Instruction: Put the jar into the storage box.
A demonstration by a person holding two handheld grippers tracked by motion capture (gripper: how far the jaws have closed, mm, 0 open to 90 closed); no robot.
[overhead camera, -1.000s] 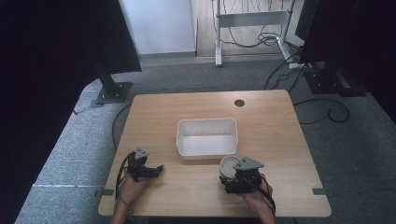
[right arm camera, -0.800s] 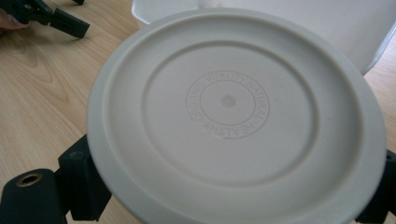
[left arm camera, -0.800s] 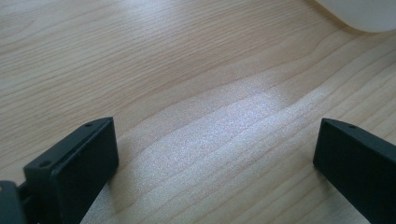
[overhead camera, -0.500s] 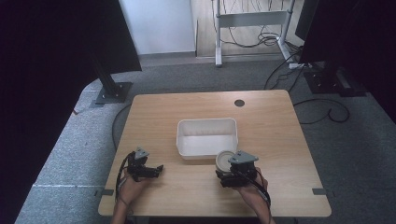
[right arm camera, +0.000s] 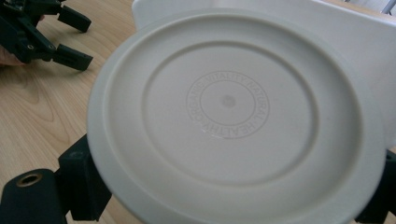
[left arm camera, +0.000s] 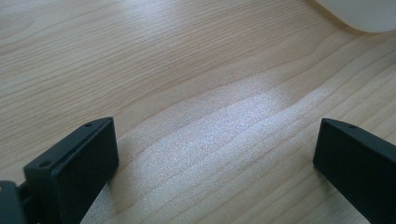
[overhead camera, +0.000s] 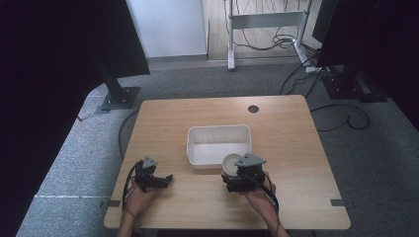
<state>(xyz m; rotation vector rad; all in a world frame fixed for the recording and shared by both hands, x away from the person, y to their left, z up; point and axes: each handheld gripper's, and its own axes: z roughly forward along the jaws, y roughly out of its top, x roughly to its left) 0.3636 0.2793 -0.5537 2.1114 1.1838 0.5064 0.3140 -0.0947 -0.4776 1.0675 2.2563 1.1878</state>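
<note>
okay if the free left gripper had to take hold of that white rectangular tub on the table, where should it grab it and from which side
Probably the tub's left short wall, from above: it sits upright and open-topped, so one jaw can drop inside and one outside the thin rim. The left gripper rests open on that side, while the right gripper holds a round plate at the tub's near right corner.

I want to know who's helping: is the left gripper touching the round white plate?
Apart. In the high view the left gripper rests open on the table, with bare wood between it and the round white plate, which the right gripper grips.
</note>
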